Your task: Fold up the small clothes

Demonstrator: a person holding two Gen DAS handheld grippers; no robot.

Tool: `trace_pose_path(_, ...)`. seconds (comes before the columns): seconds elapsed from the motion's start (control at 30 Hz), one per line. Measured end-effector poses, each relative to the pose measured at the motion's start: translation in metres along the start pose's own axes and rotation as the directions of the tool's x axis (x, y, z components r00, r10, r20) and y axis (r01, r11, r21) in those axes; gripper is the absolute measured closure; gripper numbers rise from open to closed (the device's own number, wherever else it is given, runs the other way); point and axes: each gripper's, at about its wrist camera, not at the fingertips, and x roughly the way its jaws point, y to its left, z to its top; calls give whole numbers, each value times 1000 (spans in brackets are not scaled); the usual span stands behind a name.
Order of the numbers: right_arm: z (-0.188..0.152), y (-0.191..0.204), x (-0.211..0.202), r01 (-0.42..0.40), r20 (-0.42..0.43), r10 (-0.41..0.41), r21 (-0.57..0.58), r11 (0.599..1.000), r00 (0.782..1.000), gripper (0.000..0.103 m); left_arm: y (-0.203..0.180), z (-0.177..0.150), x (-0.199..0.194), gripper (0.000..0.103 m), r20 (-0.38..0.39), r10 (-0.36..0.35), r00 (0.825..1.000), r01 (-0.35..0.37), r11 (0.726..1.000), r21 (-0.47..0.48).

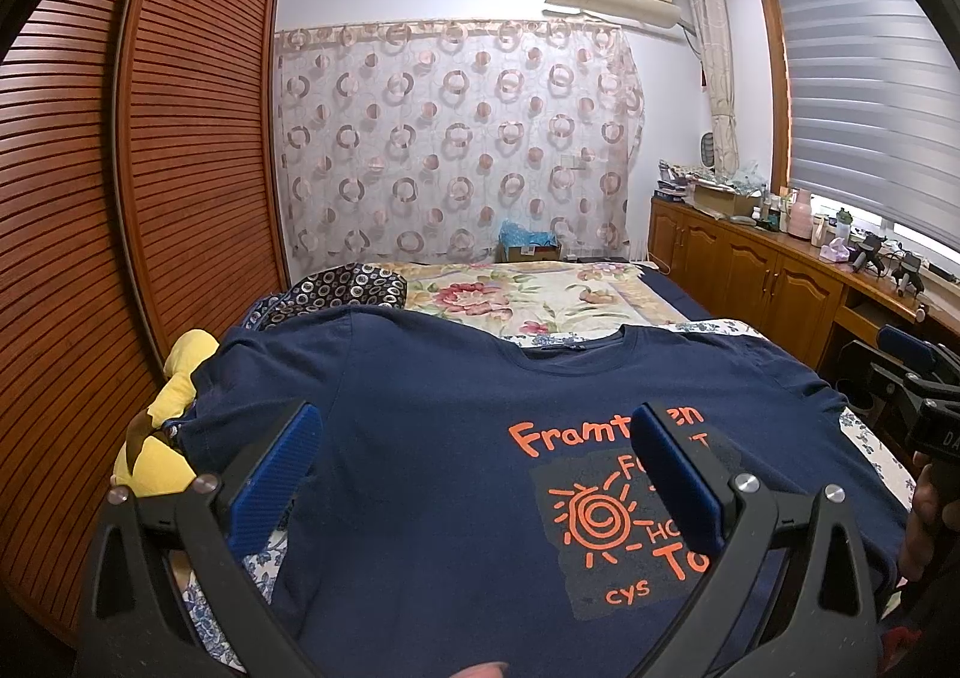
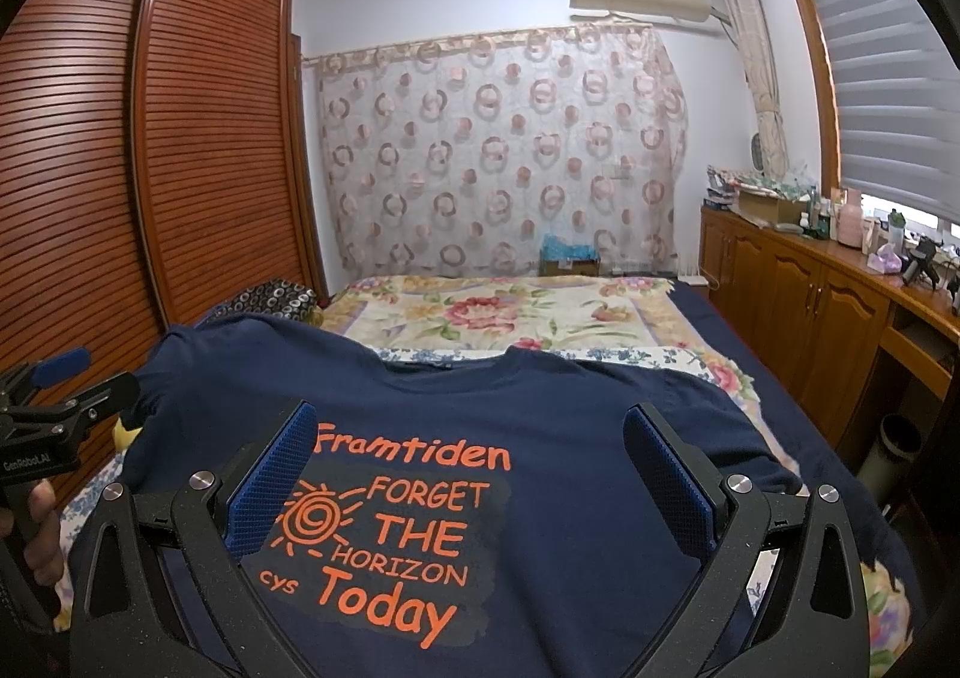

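Right now the navy T-shirt (image 1: 432, 438) lies flat and print-up across the foot of the bed (image 1: 540, 294), filling the lower half of both wrist views. Its collar (image 2: 444, 363) sits toward the top of the cloth, pointing at the floral quilt (image 2: 480, 318) beyond, so the shirt's long axis runs straight away from both claws, hem nearest, neck farthest.

The left gripper (image 1: 474, 468) hangs above the shirt with its blue pads spread wide and nothing between them. In its view the orange print (image 1: 618, 504) falls to the lower right, so this claw sits over the left half of the body, with the left sleeve (image 1: 240, 378) off to the middle left edge, beside a yellow plush toy (image 1: 168, 426).

The right gripper (image 2: 468, 468) is likewise parted and empty. The print (image 2: 390, 528) lies between its fingers, low and left of centre, and the right sleeve (image 2: 720, 414) stretches to the right of the frame.

Judging by that, each claw is nearer its own side seam and sleeve, and the shirt is not yet folded. A first fold lengthwise, sleeve sides brought inward, seems the likely call; both claws would have to drop to the cloth and pinch before anything lifts.
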Motion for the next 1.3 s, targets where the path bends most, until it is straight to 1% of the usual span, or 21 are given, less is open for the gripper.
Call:
trace_pose_path(0.77, -3, 2, 3, -9, -11, 9, -8, 1000, 1000, 0, 3, 0, 2, 0, -9, 2, 1000, -2, 1000, 2)
trace_pose_path(0.87, -4, 7, 15, -20, -24, 19, -19, 1000, 1000, 0, 8, -2, 4, 0, -19, 7, 1000, -7, 1000, 8)
trace_pose_path(0.97, -6, 6, 14, -36, -31, 36, -20, 999, 999, 0, 17, -4, 7, 0, -28, 15, 999, -15, 1000, 13)
trace_pose_path(1.3, -8, 31, 37, -89, -58, 86, -54, 995, 995, 0, 49, -12, 18, 0, -78, 24, 997, -24, 1000, 7)
